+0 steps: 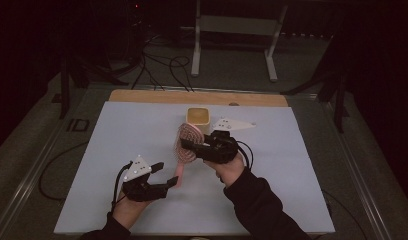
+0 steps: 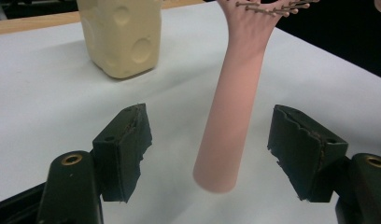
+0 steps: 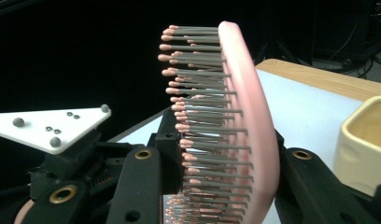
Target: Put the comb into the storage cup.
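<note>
Dark surroundings frame the white worktop [image 1: 142, 130] in the high view, where the right claw [image 1: 192, 146] is clamped on the head of the pink plastic bristle hairbrush [image 1: 184, 145], held above the surface before a cream cup [image 1: 198, 116]. Left gripper view: the left claw [image 2: 209, 154] stands released, its jaws clear on both sides of the smooth, possibly slippery handle. Right gripper view: the stiff, light head sits pinched across bristles and back; the rigid handle is judged the better hold.

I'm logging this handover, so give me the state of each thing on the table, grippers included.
Brush: lifted off the table, head clamped, handle pointing toward the left gripper.
Right gripper: shut on the brush head.
Left gripper: open, pads clear of the handle between them.
Cup: upright on the table, untouched.
</note>
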Available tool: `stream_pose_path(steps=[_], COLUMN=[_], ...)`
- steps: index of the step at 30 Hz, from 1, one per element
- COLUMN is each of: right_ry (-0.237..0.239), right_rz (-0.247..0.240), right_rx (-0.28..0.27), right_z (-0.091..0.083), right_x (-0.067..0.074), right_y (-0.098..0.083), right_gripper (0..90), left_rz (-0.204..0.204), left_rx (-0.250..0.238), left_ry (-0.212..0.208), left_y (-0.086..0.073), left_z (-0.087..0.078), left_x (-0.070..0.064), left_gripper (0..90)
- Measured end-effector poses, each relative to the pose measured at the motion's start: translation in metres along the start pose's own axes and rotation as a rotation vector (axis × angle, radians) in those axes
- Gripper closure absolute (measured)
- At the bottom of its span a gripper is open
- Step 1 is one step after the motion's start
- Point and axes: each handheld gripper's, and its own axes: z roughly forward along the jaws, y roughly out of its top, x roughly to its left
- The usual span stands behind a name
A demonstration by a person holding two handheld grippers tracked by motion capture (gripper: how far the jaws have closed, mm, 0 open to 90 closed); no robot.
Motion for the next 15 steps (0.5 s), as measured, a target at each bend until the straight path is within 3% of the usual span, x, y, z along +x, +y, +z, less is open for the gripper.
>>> stream_pose_path(steps=[2,5,15], right_ry=[-0.003,-0.003,-0.016], right_rz=[-0.002,-0.002,-0.027], right_rx=[-0.003,-0.01,-0.018], right_z=[-0.002,-0.006,-0.012], right_x=[-0.002,-0.004,-0.007], right_y=[0.001,0.003,0.012], right_gripper=[64.0,64.0,64.0], left_rz=[0.0,0.0,0.021], left_rx=[0.009,0.016,0.018], left_ry=[-0.025,-0.03,-0.013], left_y=[-0.002,-0.005,-0.015], left_z=[-0.003,-0.005,-0.016], left_x=[0.002,0.003,0.005], left_gripper=[21.8,17.9,7.0])
